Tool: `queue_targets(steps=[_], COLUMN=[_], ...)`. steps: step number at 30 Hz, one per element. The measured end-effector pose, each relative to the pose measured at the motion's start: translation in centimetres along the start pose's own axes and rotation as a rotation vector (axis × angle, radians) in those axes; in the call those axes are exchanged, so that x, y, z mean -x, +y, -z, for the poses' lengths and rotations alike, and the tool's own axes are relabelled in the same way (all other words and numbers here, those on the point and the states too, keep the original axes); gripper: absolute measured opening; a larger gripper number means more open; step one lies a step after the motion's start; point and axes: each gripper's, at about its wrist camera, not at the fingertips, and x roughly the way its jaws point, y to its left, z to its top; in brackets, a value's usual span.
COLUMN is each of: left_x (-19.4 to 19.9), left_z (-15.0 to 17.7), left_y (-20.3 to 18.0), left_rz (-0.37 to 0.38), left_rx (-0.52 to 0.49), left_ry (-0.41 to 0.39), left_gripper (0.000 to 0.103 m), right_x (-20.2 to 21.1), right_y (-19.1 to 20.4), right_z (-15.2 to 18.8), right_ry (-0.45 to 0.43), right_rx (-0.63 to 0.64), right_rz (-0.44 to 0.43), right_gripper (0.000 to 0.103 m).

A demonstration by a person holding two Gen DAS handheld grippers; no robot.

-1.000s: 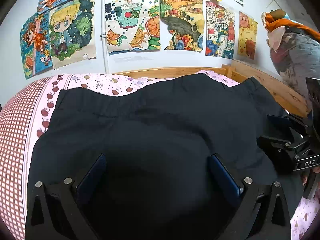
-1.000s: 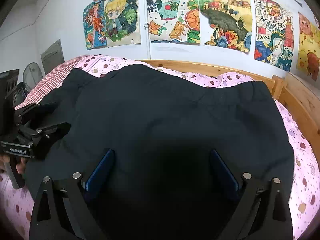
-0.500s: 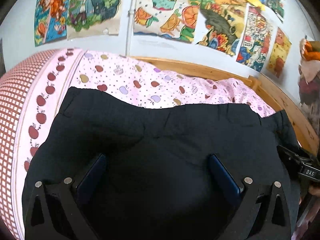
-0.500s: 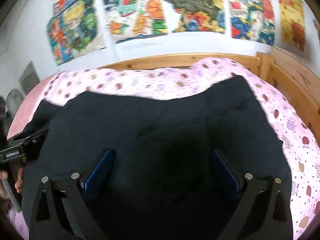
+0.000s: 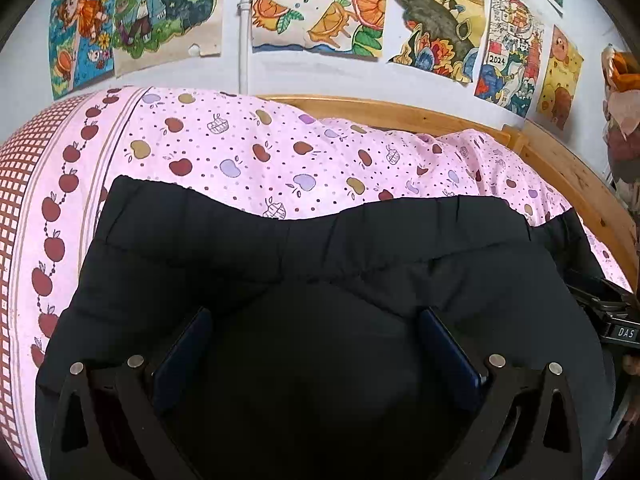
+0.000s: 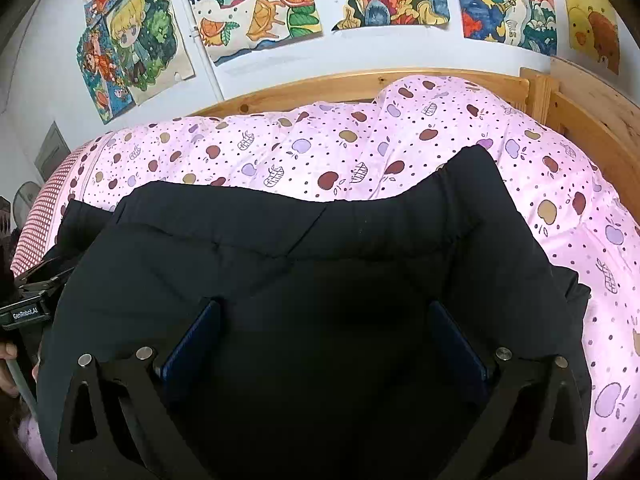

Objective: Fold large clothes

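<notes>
Black trousers are spread on the pink quilt of the bed, folded once, waistband edge at the far side; long axis runs left-right across both views; left claw and right claw are both spread wide above the near fold, nothing pinched, right jaws just widened; cloth lies directly below and ahead; each hand is equally near.

Open pink apple-print bedsheet lies beyond the folded black fabric garment, so there's clear room ahead along the far side. The wooden bed rail and the white wall hung with coloured drawings close off the back. On the right the wooden side frame hems things in; bare sheet stays free before it.
</notes>
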Motion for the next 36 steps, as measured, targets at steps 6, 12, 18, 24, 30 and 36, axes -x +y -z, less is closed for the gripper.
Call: queue_targets(steps=[6, 12, 18, 24, 30, 36], left_x=[0.0, 1.0, 1.8, 3.0, 3.9, 8.2], left_z=[0.2, 1.0, 1.8, 2.8, 3.4, 3.5], left_y=[-0.2, -0.2, -0.1, 0.6, 1.0, 1.4], left_rz=[-0.013, -0.003, 0.004, 0.059, 0.082, 0.05], left_rx=[-0.016, -0.016, -0.017, 0.009, 0.023, 0.026], left_ry=[-0.022, -0.07, -0.115, -0.164, -0.182, -0.25], left_gripper=[0.103, 0.103, 0.103, 0.103, 0.103, 0.103], right_x=[0.0, 1.0, 1.9, 2.5, 3.3, 6.4], right_y=[-0.2, -1.0, -2.0, -2.9, -2.6, -2.0], right_z=[0.1, 1.1, 2.1, 2.9, 3.5, 3.9], right_ry=[-0.015, -0.096, -0.161, -0.176, -0.156, -0.143], right_rx=[-0.003, -0.029, -0.072, -0.099, -0.073, -0.009], right_rz=[-0.007, -0.071, -0.165, -0.232, -0.209, -0.045], right_gripper=[0.102, 0.102, 0.102, 0.102, 0.102, 0.101])
